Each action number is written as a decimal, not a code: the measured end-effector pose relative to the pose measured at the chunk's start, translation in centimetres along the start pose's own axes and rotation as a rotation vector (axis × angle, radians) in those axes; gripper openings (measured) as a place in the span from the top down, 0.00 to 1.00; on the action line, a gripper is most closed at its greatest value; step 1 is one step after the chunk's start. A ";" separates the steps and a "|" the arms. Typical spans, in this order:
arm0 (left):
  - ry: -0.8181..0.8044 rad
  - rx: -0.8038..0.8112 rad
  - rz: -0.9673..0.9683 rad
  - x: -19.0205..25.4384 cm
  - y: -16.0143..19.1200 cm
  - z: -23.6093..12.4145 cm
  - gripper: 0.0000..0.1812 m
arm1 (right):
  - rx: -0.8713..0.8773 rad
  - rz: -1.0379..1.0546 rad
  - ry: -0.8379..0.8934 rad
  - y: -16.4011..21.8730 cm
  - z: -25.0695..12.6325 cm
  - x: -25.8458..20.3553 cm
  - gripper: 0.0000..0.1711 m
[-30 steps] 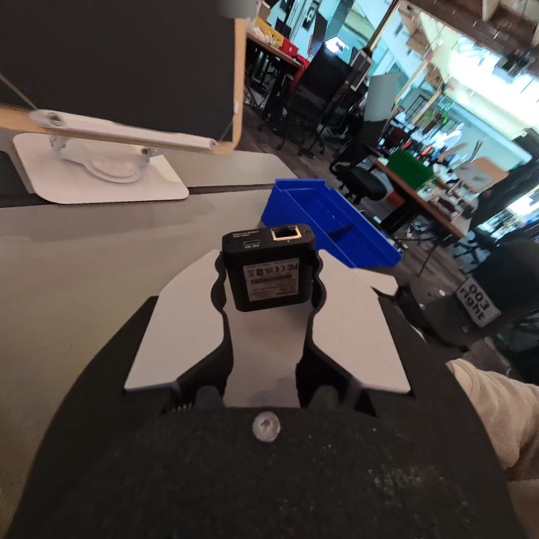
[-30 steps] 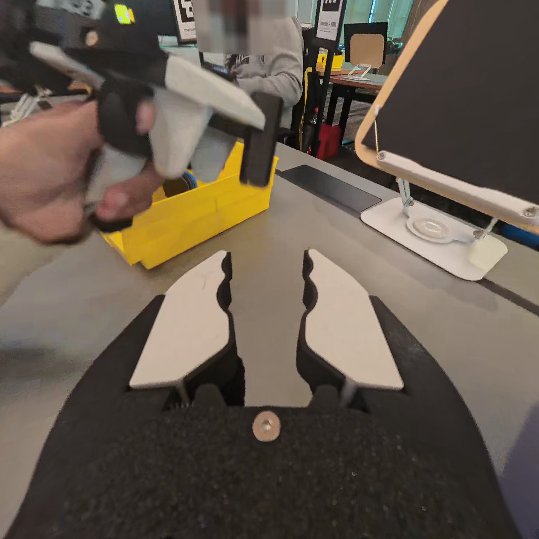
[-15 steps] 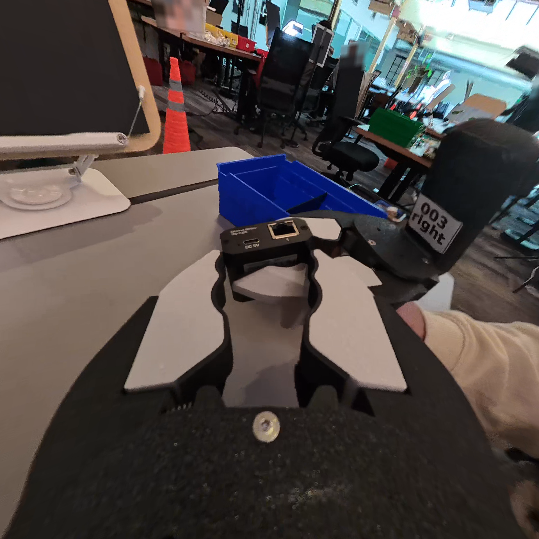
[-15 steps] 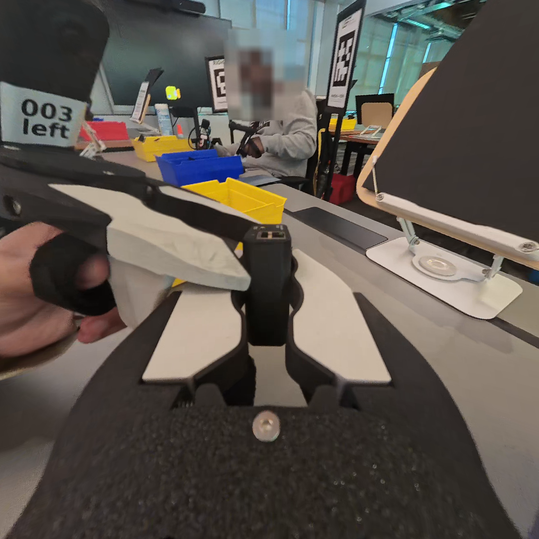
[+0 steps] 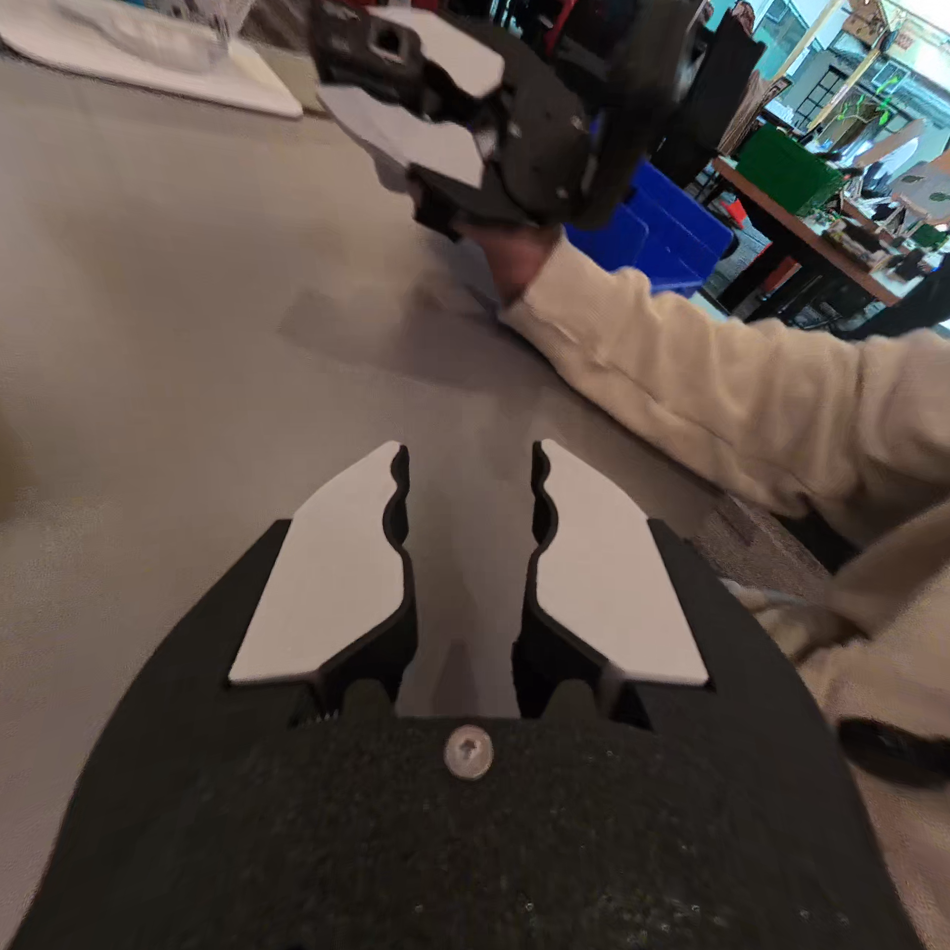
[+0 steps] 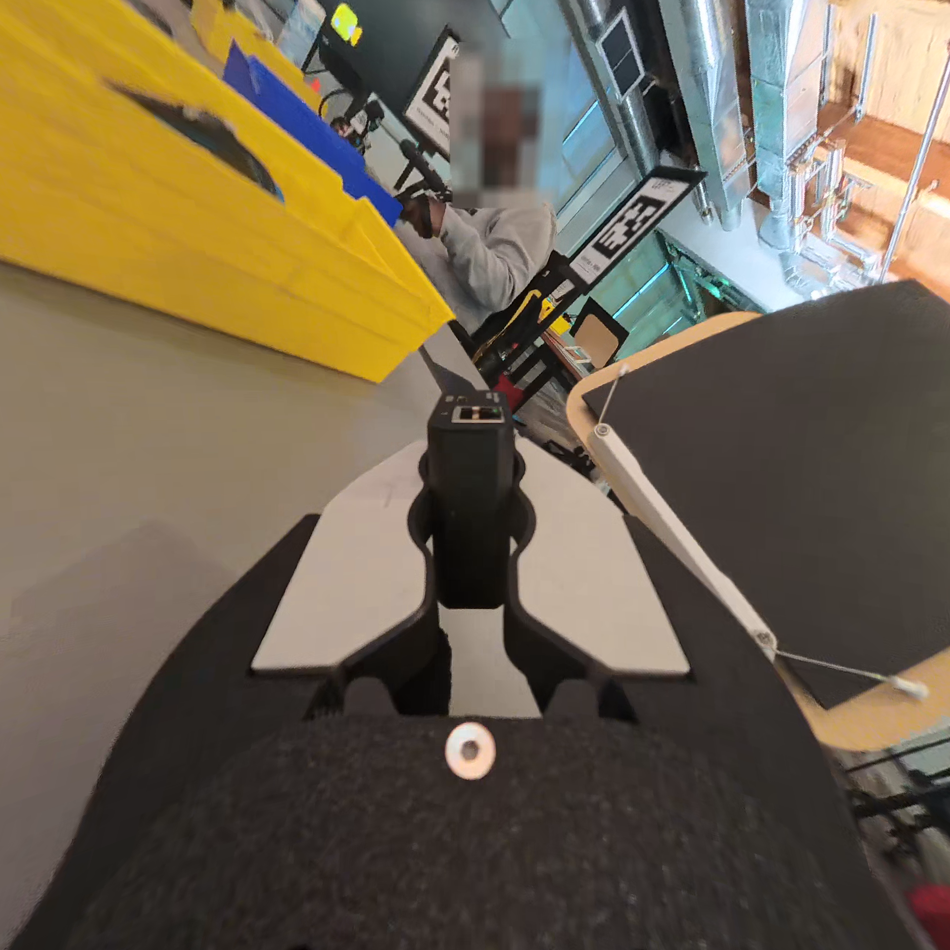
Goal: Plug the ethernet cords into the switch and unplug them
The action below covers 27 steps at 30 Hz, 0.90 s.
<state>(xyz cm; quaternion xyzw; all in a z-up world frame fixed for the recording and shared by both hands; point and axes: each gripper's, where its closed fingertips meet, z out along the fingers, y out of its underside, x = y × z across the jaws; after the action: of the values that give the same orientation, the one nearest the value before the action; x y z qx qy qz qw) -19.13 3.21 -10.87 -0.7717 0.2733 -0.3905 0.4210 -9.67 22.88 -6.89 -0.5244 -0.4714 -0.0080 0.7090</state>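
The small black box-shaped ethernet switch (image 6: 470, 506) is clamped between the two white fingers of the right gripper (image 6: 472, 480), raised above the grey tabletop (image 6: 154, 462) with its metal-rimmed port facing away from the camera; the left wrist view shows it blurred, held aloft in that gripper (image 5: 411, 67). The left gripper (image 5: 469, 457) hovers over the table with its fingers apart and nothing between them. A yellow plastic bin (image 6: 205, 247) sits on the table to the left, a tilted black board with a pale wooden edge (image 6: 771, 488) to the right.
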 end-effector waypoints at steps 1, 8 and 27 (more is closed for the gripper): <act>0.011 -0.012 -0.019 0.7 1.7 -0.7 0.75 | -0.010 -0.032 -0.002 0.9 0.7 -0.6 0.85; -0.005 -0.084 -0.013 2.5 4.9 -3.6 0.73 | -0.139 -0.026 -0.009 2.8 1.4 -1.6 0.85; -0.822 -0.278 -0.036 -23.4 -6.6 -13.3 0.73 | -0.115 0.028 -0.080 2.5 0.9 -2.3 0.85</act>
<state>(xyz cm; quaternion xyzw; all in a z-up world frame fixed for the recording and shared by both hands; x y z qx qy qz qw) -42.32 18.25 -9.36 -0.9170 0.1194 -0.0174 0.3803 -10.29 23.56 -10.27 -0.5708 -0.4906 -0.0042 0.6584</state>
